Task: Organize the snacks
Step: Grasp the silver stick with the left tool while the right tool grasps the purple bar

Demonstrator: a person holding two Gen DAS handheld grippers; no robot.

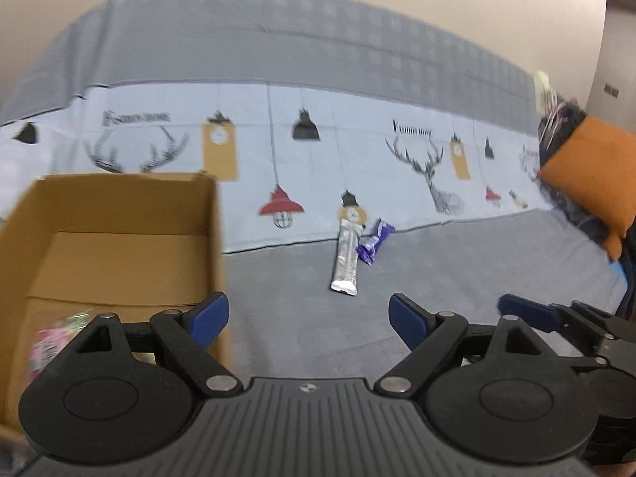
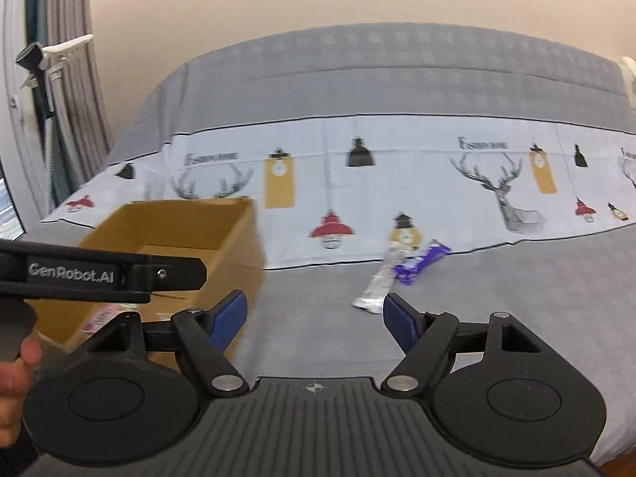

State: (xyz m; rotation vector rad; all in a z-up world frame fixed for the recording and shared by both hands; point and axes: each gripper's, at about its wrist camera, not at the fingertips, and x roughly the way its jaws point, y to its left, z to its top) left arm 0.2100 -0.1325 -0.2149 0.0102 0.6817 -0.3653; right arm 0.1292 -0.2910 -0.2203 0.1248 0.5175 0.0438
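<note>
A silver snack stick (image 1: 346, 258) and a purple snack wrapper (image 1: 373, 241) lie side by side on the grey bed cover, ahead of both grippers. They also show in the right wrist view, the silver stick (image 2: 379, 283) and the purple wrapper (image 2: 421, 263). An open cardboard box (image 1: 119, 214) stands at the left with a pink packet (image 1: 51, 342) inside; the box also shows in the right wrist view (image 2: 222, 234). My left gripper (image 1: 308, 318) is open and empty beside the box. My right gripper (image 2: 314, 318) is open and empty, short of the silver stick.
A white printed cloth (image 1: 338, 159) with deer and lamps lies across the bed behind the snacks. An orange cushion (image 1: 592, 175) sits at the right. The right gripper's blue finger (image 1: 528, 312) shows at the right. A curtain and clamp (image 2: 51, 59) stand at the left.
</note>
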